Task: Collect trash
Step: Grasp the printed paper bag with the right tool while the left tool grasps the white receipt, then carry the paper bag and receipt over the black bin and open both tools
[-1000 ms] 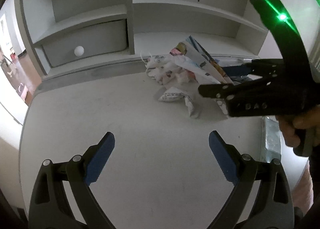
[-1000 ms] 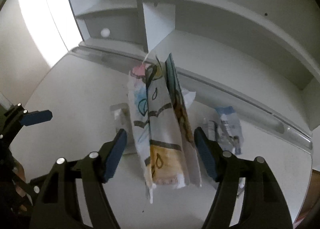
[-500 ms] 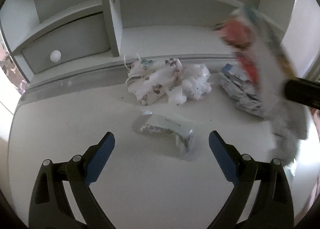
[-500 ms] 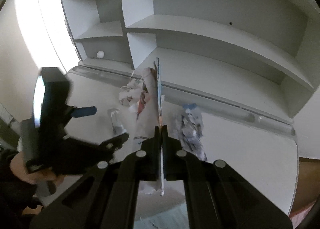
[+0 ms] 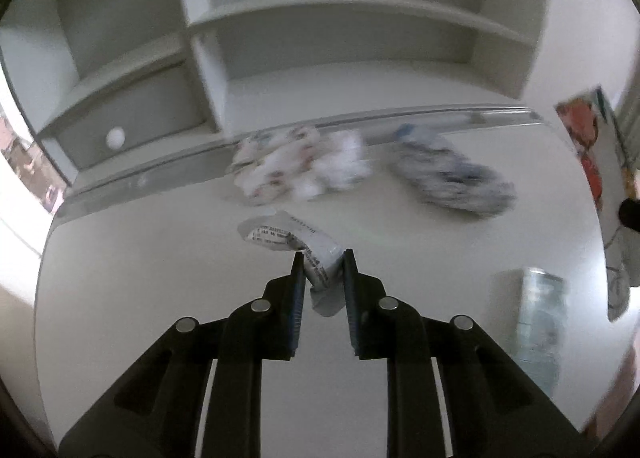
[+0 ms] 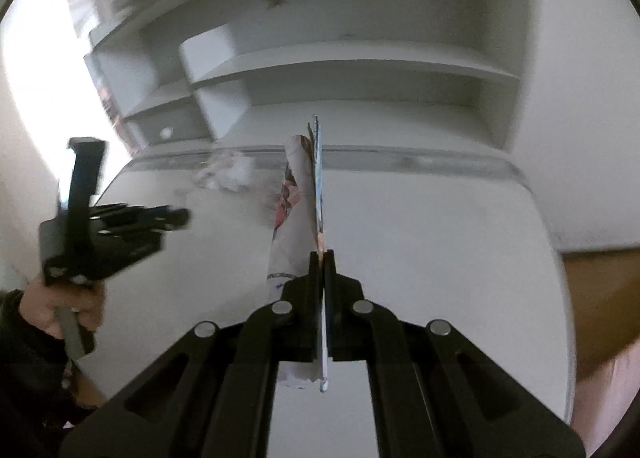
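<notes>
In the left wrist view my left gripper (image 5: 322, 258) is shut on a crumpled white printed wrapper (image 5: 296, 243) on the white desk (image 5: 160, 278). Behind it lie a patterned white cloth-like wad (image 5: 276, 170), a crumpled white tissue (image 5: 344, 164) and a grey-blue crumpled packet (image 5: 452, 178). In the right wrist view my right gripper (image 6: 322, 256) is shut on a folded colourful paper bag (image 6: 298, 214) and holds it above the desk. The bag also shows at the right edge of the left wrist view (image 5: 592, 154). The left gripper also shows at the left of the right wrist view (image 6: 176, 214).
A grey shelf unit (image 5: 320, 38) with a drawer and round white knob (image 5: 115, 137) stands at the back of the desk. A clear plastic item (image 5: 538, 322) lies near the desk's right edge. Wooden floor (image 6: 600, 290) shows right of the desk.
My left gripper moved forward and shut on the white wrapper. My right gripper carried the bag up and to the right, away from the pile.
</notes>
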The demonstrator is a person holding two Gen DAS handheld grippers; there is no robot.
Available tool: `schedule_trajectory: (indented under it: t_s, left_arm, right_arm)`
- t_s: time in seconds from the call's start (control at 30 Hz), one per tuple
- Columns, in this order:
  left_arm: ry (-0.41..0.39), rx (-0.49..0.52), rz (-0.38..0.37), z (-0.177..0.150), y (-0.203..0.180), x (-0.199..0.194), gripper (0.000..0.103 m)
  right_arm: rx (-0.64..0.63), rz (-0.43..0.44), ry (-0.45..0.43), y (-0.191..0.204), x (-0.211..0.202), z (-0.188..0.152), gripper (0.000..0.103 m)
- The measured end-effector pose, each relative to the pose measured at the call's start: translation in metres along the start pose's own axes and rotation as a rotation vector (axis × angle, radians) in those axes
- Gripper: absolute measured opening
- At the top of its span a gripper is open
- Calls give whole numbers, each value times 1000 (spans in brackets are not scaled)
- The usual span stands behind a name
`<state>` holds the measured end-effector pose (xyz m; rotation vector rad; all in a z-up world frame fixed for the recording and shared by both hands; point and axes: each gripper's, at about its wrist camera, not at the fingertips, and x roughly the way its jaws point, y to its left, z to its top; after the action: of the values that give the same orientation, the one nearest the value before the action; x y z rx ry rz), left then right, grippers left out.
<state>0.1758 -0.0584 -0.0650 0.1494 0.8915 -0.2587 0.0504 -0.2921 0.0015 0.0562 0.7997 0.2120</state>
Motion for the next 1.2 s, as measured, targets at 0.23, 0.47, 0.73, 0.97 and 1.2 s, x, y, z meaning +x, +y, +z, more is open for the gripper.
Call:
schedule_trajectory:
  t_s: [0.23,0.47,0.73,0.97,1.2]
  left_arm:
    - [-92,202,-222,-11,-129,-61,18]
    - [-108,470,-523,-64,-303,-91,18]
    - [19,701,-737,-147,-434,-82,18]
    - [156,802,-737,-205,-488,-22,18]
    - [229,821,-709,-228,-498,26,18]
  right_arm:
    - [266,-199,-60,-102,-93,-96,3]
    - [507,-428,-32,-183,-162,-220,3]
    - [716,-512,81,-240,-168,-351,3]
    - [841,-442,217,-273,-113,-431,3]
    - [897,-383,313,-292,-66,-476,3]
